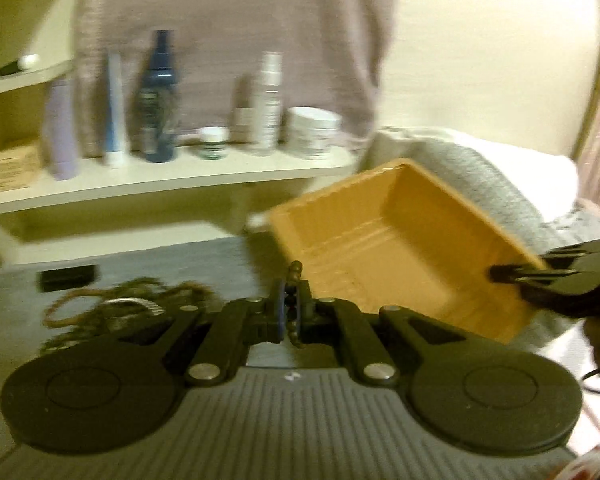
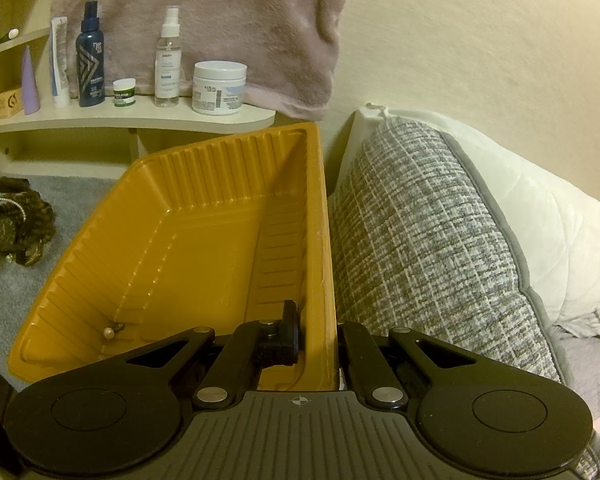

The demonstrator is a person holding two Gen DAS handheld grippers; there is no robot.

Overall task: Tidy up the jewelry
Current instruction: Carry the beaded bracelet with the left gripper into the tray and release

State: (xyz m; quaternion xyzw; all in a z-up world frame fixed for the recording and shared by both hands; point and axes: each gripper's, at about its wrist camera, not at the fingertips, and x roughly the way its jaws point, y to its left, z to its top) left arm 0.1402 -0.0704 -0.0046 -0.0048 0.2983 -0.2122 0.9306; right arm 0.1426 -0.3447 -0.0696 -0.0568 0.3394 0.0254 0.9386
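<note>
— Tongs first: from the left wrist view, the left tongs (image 1: 290,312) are clenched on a beaded chain (image 1: 296,270), with the beads poking out above and below the pinched pads. They sit above the grey bedding (image 1: 220,264), and the rest of the jewelry pile (image 1: 112,308) lies in a tangle just to their left.

— And the tray?

— The orange tray (image 1: 380,248) is tilted just to the right of those tongs, its open side facing them. The right tongs (image 1: 512,274) pinch its far rim.

— What does the right wrist view add?

— There the right tongs (image 2: 320,340) are clenched on the tray's side wall (image 2: 320,240), one pad inside and the other hidden outside. One small pearl-like bead (image 2: 108,333) rests in the tray's low corner. The pile (image 2: 16,220) shows at the left edge, and a grey woven pillow (image 2: 440,240) stands beside the tray.

— So which step is this?

— I judge it a carry: one piece picked and headed for the tray. Next, the left tongs must clear the rim, then let go over the floor while the right tongs hold the tray steady.
</note>
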